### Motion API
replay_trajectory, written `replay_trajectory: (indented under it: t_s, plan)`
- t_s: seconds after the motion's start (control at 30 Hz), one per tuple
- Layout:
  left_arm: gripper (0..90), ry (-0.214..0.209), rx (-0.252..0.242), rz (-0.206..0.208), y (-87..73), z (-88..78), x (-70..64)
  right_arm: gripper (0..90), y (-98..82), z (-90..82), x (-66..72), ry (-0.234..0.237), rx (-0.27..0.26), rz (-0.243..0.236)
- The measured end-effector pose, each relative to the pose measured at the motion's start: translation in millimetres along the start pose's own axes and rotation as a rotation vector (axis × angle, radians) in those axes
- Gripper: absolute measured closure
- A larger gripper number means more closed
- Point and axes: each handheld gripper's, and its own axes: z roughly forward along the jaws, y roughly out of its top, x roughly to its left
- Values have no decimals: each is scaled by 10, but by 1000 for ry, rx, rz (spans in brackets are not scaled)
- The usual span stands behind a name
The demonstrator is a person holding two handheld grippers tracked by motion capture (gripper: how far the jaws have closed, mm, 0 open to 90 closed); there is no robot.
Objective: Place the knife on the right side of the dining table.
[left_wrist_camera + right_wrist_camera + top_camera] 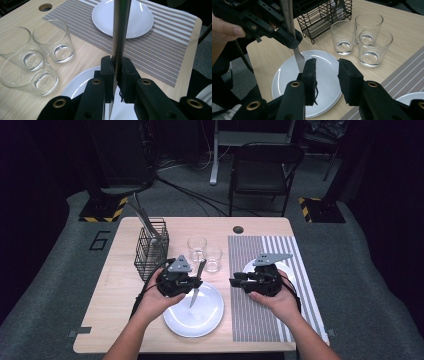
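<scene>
Steel table knife clamped between closed black fingers of left gripper, blade hung over glossy white round plate on pale wood-grain tabletop. Handle top cut off in left gripper view; blade tip masked by right gripper in its own view. Right gripper's foam-padded fingers parted, nothing between them. Three clear tumblers grouped beside black wire caddy. Second white plate seen on striped woven placemat.
</scene>
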Motion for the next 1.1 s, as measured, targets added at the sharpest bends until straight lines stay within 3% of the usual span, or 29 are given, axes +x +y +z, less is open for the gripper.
replay_trajectory:
  t_s: [0.23, 0.73, 1.1]
  plan:
    - [826, 12, 8, 26, 8, 41, -44, 676, 69, 18, 52, 18, 0, -9]
    - [827, 5, 33, 60, 26, 146, -136, 628, 203, 97, 121, 117, -13, -8]
    - [827, 12, 45, 62, 34, 187, -178, 629, 306, 190, 217, 110, -6, -6]
